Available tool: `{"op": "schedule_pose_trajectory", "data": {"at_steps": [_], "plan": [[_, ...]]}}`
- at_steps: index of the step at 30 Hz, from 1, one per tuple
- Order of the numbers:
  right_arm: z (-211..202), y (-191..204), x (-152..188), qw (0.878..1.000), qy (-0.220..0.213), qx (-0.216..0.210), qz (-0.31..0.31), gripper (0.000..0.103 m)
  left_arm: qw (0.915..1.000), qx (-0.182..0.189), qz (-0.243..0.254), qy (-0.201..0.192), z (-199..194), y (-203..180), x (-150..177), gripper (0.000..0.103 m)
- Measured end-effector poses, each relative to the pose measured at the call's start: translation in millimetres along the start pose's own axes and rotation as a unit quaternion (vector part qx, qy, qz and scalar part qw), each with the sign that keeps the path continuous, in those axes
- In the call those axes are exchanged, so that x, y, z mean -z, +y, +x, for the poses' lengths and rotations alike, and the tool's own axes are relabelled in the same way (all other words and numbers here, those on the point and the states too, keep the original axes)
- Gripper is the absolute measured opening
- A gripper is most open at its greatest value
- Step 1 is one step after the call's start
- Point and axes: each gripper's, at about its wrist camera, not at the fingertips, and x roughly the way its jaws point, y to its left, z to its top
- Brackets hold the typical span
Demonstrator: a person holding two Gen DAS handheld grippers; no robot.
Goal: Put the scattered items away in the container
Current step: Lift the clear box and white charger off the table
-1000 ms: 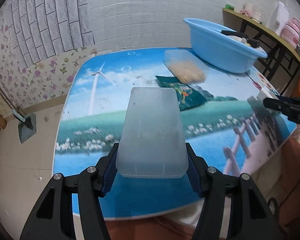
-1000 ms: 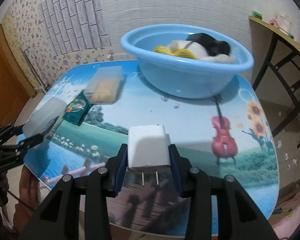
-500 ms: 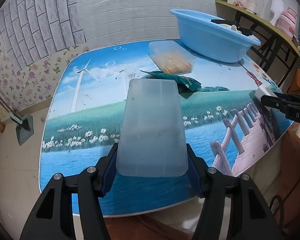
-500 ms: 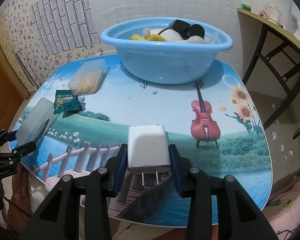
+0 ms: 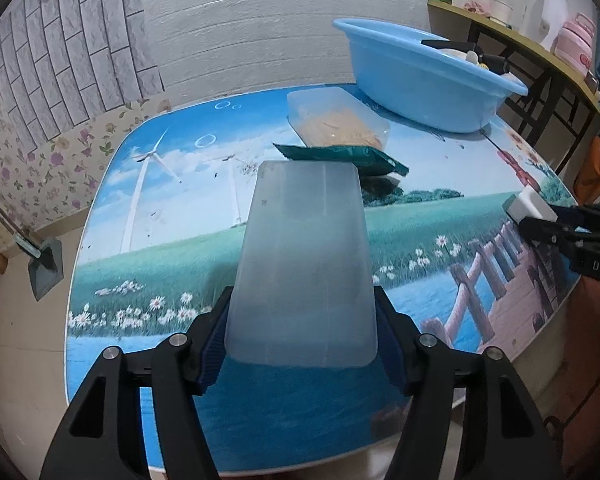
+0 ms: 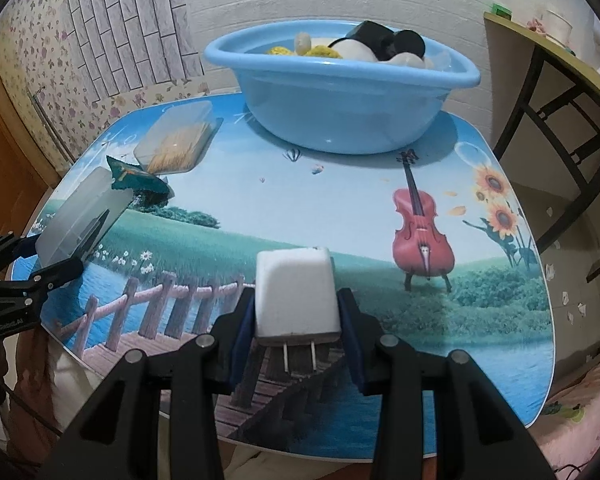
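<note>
Carry step: left tongs (image 5: 300, 340) clamp a frosted phone case (image 5: 304, 264), jaws just easing wider yet case between pads; right tongs (image 6: 298, 320) are clamped on a white charger plug (image 6: 296, 292). Both hover over the desk (image 6: 340, 208). Next: lift toward the blue basin (image 6: 340, 100) at 12 o'clock and clear its rim. Toothpick box (image 6: 176, 144) and green packet (image 6: 140, 178) lie at 10 o'clock, in the left path.

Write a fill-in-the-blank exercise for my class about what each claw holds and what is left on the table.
1. The right claw grips a white ____ with two metal prongs.
2. The left claw holds a frosted, translucent ____.
3. The basin at the table's far end is coloured ____.
4. The green packet lies on the table beside the clear ____ of sticks.

Missing words: charger plug; lid; blue; box
</note>
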Motion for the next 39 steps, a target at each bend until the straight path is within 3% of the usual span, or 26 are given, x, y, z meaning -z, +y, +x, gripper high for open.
{"op": "schedule_pose_trajectory", "data": {"at_steps": [10, 16, 18, 27, 31, 39], "plan": [[3, 4, 0, 1.000, -0.010, 0.006, -0.011, 0.041, 0.9999, 0.005, 0.005, -0.016, 10, -1, -8, 0.075], [6, 5, -1, 1.000, -0.024, 0.007, -0.013, 0.043, 0.9998, -0.003, -0.007, -0.021, 15, 1, -9, 0.097], [6, 5, 0, 1.000, -0.028, 0.001, -0.013, 0.049, 0.9997, -0.004, -0.009, -0.021, 17, 2, -8, 0.103], [10, 10, 1, 0.999, -0.037, -0.001, -0.021, 0.075, 0.9992, -0.003, -0.011, -0.039, 16, 3, -5, 0.103], [12, 12, 4, 0.999, -0.035, 0.005, -0.024, 0.099, 0.9990, -0.009, -0.019, -0.039, 15, 2, -3, 0.103], [12, 12, 6, 0.999, -0.043, 0.011, -0.015, 0.103, 0.9984, -0.010, -0.021, -0.051, 14, 1, -1, 0.103]]}}
